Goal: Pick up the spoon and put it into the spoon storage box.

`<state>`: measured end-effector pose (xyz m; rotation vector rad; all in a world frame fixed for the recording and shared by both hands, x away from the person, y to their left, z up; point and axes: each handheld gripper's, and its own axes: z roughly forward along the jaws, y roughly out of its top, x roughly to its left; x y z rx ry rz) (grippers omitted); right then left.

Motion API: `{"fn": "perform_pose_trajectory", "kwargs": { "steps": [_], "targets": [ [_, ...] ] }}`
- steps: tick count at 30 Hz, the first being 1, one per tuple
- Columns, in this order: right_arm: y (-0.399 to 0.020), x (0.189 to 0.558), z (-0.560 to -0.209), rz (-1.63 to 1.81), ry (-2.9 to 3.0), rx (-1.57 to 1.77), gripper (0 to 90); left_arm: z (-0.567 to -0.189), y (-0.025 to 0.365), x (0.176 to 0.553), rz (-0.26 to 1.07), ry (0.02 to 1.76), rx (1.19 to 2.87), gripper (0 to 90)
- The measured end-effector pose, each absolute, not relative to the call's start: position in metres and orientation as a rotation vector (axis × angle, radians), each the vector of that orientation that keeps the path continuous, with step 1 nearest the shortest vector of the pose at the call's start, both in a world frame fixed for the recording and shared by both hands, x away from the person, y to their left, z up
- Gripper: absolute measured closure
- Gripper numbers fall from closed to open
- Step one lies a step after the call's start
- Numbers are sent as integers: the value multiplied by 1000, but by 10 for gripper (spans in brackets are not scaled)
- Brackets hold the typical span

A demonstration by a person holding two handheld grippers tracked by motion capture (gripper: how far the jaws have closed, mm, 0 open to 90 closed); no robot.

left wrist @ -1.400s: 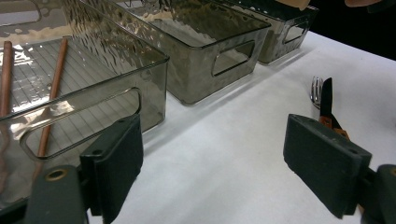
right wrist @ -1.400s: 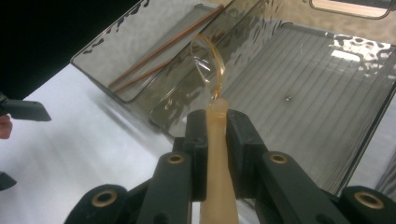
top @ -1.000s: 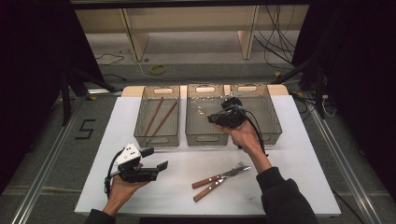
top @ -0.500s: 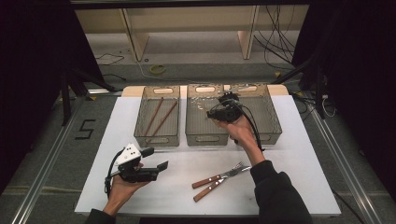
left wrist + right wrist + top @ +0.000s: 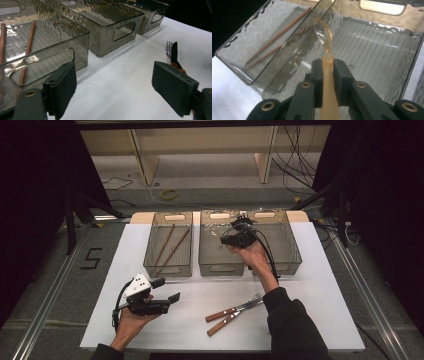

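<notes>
Three clear bins in a row at the 12 o'clock edge of the white surface, seen from the high view; two brown chopsticks lying in the leftmost bin. Right gripper held over the middle bin, hand behind it at 5 o'clock. Left gripper held low at 7 o'clock of the surface, fingers spread wide, nothing between them. Two wood-handled pieces of cutlery lying side by side at 6 o'clock, tips pointing toward 2 o'clock, well apart from both grippers. From the left gripper view: wide-open fingers over bare white surface, nearest bin at 10 o'clock with the chopsticks inside, fork tines and a dark blade at 2 o'clock just beyond the other finger. From the right gripper view: fingers clamped tight on the pale handle of a clear plastic spoon, bowl end pointing to 12 o'clock, hanging above the ribbed floor of the middle bin. Chopsticks at 10 o'clock behind the neighbouring bin's wall.
</notes>
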<state>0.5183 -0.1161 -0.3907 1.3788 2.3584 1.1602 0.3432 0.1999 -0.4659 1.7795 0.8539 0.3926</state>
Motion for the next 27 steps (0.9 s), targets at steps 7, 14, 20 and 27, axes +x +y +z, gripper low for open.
{"fn": "perform_pose_trajectory", "kwargs": {
  "steps": [7,14,20,27],
  "targets": [
    [-113,523,-392,1142,2359,1390,799,-466,200,343,392,855,1778,196],
    [-109,527,-393,1124,2360,1393,799,-466,200,343,392,852,1780,195],
    [-108,531,-398,1105,2362,1415,799,-466,200,343,392,851,1784,196],
    [-105,533,-402,1091,2368,1438,784,-466,200,343,392,853,1780,196]
  ]
}}
